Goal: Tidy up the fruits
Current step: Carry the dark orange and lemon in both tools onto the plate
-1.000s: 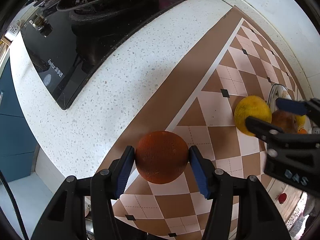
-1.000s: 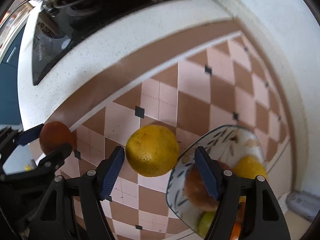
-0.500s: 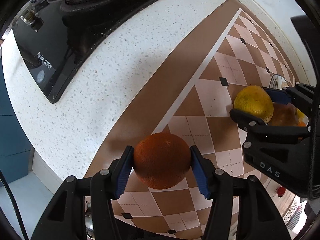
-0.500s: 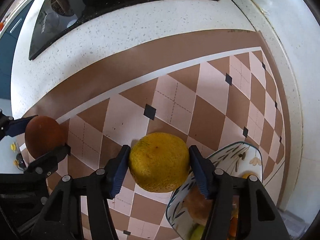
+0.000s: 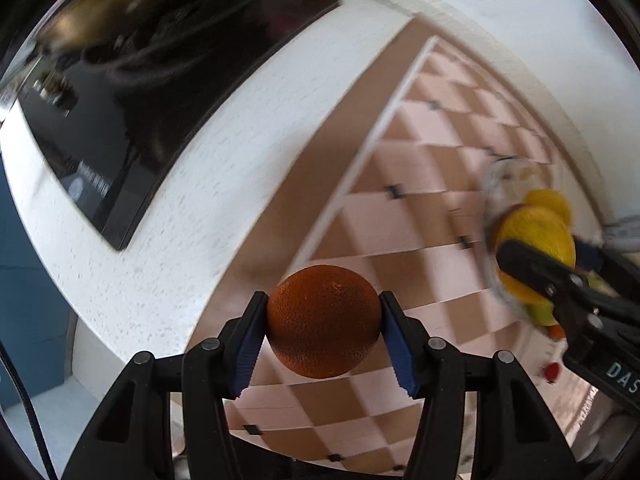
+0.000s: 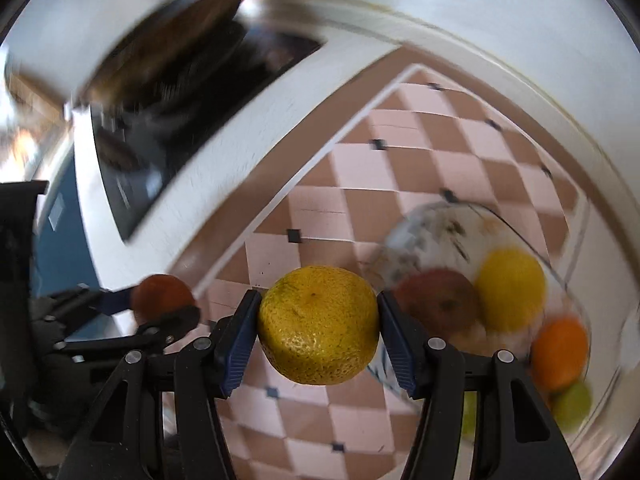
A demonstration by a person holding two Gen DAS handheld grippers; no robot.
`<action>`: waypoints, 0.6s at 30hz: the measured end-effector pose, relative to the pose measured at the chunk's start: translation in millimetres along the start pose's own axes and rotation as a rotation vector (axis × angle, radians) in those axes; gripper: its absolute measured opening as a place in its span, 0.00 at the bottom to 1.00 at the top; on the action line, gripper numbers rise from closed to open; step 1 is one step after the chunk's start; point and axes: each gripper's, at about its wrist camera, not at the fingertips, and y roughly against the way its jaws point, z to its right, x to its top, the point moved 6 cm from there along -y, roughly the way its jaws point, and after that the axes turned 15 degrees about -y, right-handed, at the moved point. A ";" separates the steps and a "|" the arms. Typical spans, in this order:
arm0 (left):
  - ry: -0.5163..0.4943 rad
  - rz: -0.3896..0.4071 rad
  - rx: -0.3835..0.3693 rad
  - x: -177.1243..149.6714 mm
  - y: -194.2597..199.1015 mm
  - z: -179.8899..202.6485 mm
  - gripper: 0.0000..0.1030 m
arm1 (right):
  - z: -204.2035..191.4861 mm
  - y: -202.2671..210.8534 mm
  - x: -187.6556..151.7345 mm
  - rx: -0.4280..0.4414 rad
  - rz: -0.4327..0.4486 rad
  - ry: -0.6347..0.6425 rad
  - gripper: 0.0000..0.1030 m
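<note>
Closest to my left camera, the left gripper is clamped on a dark orange, its blue pads pressed against both sides of the fruit. The orange hangs above the checkered mat, clear of it. In my right camera, the right gripper is likewise clamped on a yellow-green citrus fruit, with a pad tight on each flank, and that fruit also sits in the air over the mat.

Just beyond the right gripper, to its right, I see the patterned bowl resting on the mat. Inside it lie a brownish-red fruit, a yellow fruit, an orange one and a green one, all blurred. The citrus I hold is beside the bowl's near rim, not inside it.

From the left camera the right gripper shows at the right edge with its yellow load in front of the bowl. From the right camera the left gripper shows low at the left with its orange, well apart from the bowl.

Past the mat's brown border runs the white speckled counter. Farthest off, at the upper left, sits the black stove top, blurred, and behind the mat rises a white wall.
</note>
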 end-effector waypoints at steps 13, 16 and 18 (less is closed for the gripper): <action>-0.313 0.005 -0.116 126.2 12.4 130.1 0.51 | 143.2 29.2 31.1 -0.013 0.064 -0.369 0.59; -0.346 -0.065 -0.111 146.8 -14.0 144.4 0.51 | 152.0 6.6 31.1 -0.036 0.034 -0.379 0.60; -0.359 -0.118 -0.111 154.6 -31.0 152.5 0.52 | 156.6 -2.8 28.3 -0.043 0.010 -0.379 0.61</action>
